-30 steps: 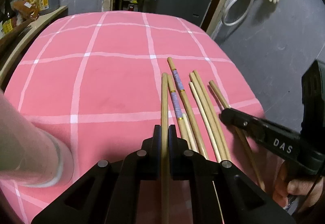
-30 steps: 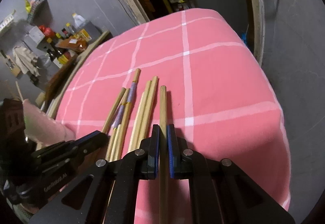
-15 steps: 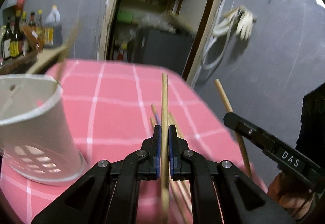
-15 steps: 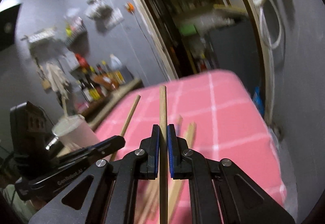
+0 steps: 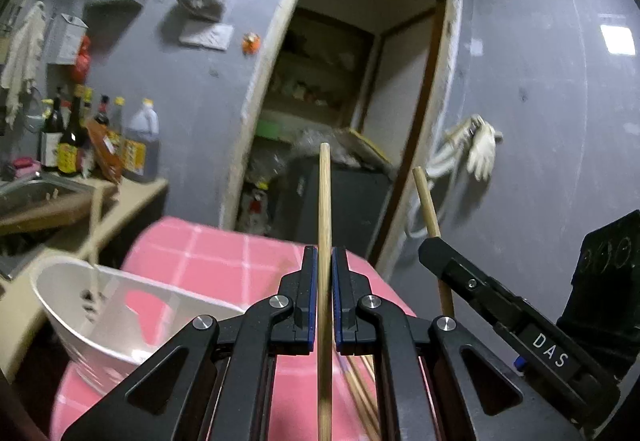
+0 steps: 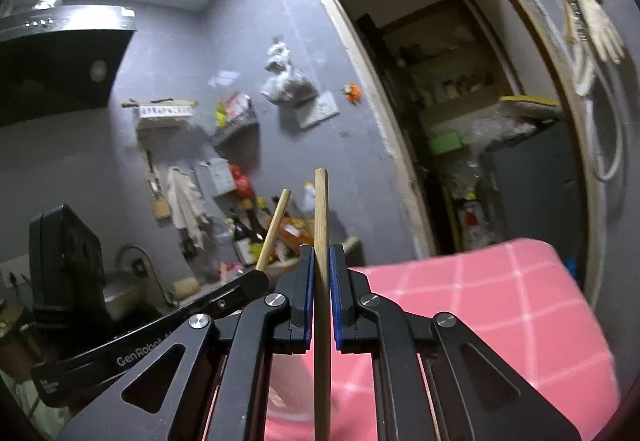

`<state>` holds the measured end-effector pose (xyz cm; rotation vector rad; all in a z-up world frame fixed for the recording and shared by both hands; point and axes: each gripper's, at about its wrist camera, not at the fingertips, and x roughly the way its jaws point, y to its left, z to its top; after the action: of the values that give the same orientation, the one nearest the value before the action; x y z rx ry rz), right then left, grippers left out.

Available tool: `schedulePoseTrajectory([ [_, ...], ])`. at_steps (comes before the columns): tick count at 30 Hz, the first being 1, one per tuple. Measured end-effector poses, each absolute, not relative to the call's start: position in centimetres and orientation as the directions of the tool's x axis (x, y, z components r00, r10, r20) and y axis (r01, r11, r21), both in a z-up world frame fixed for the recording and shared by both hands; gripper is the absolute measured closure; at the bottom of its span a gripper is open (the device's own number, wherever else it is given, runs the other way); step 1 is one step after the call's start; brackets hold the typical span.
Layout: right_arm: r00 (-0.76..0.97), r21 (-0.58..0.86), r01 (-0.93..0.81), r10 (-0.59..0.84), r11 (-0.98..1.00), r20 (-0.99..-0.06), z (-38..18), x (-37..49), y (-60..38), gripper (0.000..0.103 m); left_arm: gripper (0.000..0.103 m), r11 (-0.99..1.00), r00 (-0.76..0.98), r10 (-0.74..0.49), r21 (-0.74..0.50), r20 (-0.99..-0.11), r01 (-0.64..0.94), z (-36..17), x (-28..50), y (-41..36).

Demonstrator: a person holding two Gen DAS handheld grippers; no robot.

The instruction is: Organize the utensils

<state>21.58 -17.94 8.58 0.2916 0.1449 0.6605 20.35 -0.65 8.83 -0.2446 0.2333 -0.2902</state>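
My left gripper (image 5: 325, 261) is shut on a wooden chopstick (image 5: 325, 201) that points up and forward, lifted above the pink checked table (image 5: 224, 245). My right gripper (image 6: 320, 261) is shut on another wooden chopstick (image 6: 321, 217), also raised. The right gripper (image 5: 436, 245) and its chopstick (image 5: 426, 201) show at the right of the left wrist view. The left gripper (image 6: 256, 279) and its chopstick (image 6: 274, 227) show at the left of the right wrist view. A white holder cup (image 5: 116, 313) stands at lower left with a chopstick (image 5: 94, 241) in it. Several chopsticks (image 5: 362, 389) lie on the table below.
A counter (image 5: 132, 193) with sauce bottles (image 5: 76, 145) and a sink stands to the left. A doorway (image 5: 352, 121) with a dark cabinet lies behind the table. White gloves (image 5: 480, 149) hang on the grey wall at right.
Both grippers have lifted and tilted upward with their chopsticks, so the views have swung from the tabletop to the wall. The white cup has come into view at lower left.
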Motion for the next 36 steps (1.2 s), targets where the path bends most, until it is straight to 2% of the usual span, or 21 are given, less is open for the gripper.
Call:
schedulePoseTrajectory([
  [9,0.716,0.373,-0.660,0.696,0.652,0.051,12.0,25.5,-12.1,0.097,0.098,0.936,0.979,-0.162,-0.334,-0.123,0.113,11.5,22.2,9.5],
  [18,0.768,0.360,-0.629,0.621,0.689,0.155,12.7,26.7,-9.5,0.097,0.098,0.921,0.998,-0.026,-0.391,-0.055,0.003,11.3,23.5,16.2],
  [36,0.842,0.345,-0.530,0.431,0.775,0.326,10.4,25.4,-10.3,0.097,0.098,0.880,0.991,0.118,-0.469,0.064,-0.074,9.3,23.2,18.0],
])
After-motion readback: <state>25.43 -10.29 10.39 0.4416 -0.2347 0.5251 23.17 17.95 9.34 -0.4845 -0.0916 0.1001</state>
